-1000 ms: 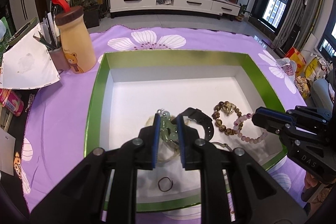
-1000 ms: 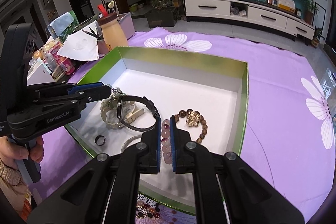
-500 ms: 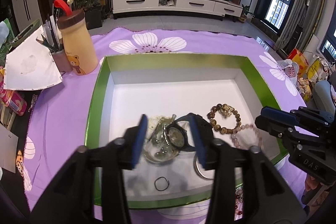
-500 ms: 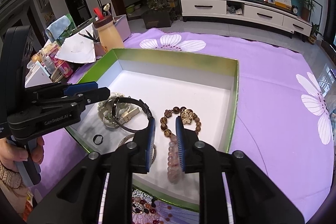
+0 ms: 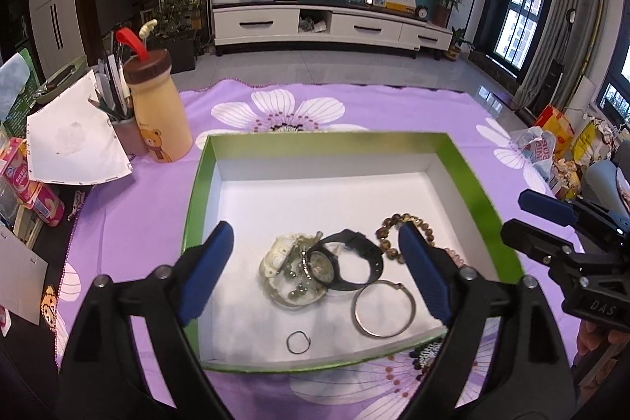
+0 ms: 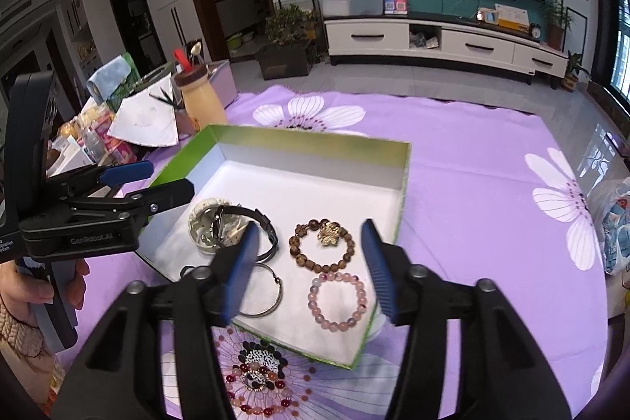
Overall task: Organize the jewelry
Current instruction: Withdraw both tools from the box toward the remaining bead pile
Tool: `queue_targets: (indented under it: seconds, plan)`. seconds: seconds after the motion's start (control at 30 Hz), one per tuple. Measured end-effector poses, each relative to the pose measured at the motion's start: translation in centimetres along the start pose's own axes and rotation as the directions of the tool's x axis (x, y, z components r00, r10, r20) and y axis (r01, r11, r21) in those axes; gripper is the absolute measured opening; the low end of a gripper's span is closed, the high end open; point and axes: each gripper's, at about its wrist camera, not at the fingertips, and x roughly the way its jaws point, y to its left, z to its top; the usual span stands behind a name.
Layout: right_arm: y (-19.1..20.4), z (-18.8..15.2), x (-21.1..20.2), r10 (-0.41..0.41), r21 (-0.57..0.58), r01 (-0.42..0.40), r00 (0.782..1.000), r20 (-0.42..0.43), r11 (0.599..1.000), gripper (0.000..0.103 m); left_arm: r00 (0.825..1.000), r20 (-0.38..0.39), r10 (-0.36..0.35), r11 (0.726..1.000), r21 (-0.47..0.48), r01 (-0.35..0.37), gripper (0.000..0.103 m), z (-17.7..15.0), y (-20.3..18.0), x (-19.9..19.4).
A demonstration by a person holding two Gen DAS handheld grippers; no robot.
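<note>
A green box (image 5: 199, 184) (image 6: 403, 180) with a white floor holds the jewelry: a black watch (image 5: 346, 262) (image 6: 252, 223) over a pale bracelet (image 5: 277, 256), a brown bead bracelet (image 6: 321, 247) (image 5: 393, 227), a pink bead bracelet (image 6: 338, 302), a silver bangle (image 5: 384, 309) (image 6: 262, 292) and a small dark ring (image 5: 299, 342). My left gripper (image 5: 315, 276) is open and empty above the watch. My right gripper (image 6: 311, 268) is open and empty above the two bead bracelets. A red bead bracelet (image 6: 256, 386) lies on the cloth in front of the box.
A purple flowered cloth (image 5: 130, 199) covers the table. A tan bear bottle (image 5: 157, 113) and a pen cup stand at the left, with white paper (image 5: 71, 144) and snack packs beyond. Bags (image 5: 539, 148) lie off the right edge.
Both grippers have opened and drawn back upward. The left let go of the watch and pale bracelet. The right let go of the pink bead bracelet, which now lies in the box.
</note>
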Motion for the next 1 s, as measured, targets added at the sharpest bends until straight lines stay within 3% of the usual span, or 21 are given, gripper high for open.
queue_targets:
  seconds: [0.13,0.33,0.5,0.77,0.93,1.0]
  plan:
    - [-0.4,-0.3,-2.2,0.004,0.021,-0.004,0.999,0.034,1.0,0.065,0.999,0.037,-0.023,1.0,-0.01,0.023,0.09,-0.3,-0.2,-2.0]
    - [-0.7,-1.3,-5.5,0.022,0.022,-0.024,0.997,0.07,0.999,0.066,0.994,0.087,-0.062,0.997,-0.034,0.065,0.09,-1.2,-0.5,-5.2]
    - [-1.0,-2.6,-7.3,0.022,0.026,-0.025,0.996,0.082,0.999,0.066,0.995,0.07,-0.076,0.997,-0.02,0.078,0.09,-2.6,-1.7,-6.3]
    - [-1.9,-4.8,-8.6,0.022,0.059,-0.026,0.998,0.064,0.998,0.066,0.992,-0.061,-0.108,0.994,-0.001,0.108,0.09,-8.0,-3.8,-5.1]
    - [-2.2,-6.9,-8.4,0.028,0.079,-0.031,0.999,0.034,0.996,0.066,0.975,-0.177,-0.132,0.991,0.005,0.135,0.069,-11.9,-5.7,-2.7]
    - [-2.4,-7.5,-8.0,0.035,0.092,-0.036,0.999,0.018,0.995,0.066,0.967,-0.217,-0.137,0.99,0.011,0.142,0.065,-13.0,-6.7,-1.4]
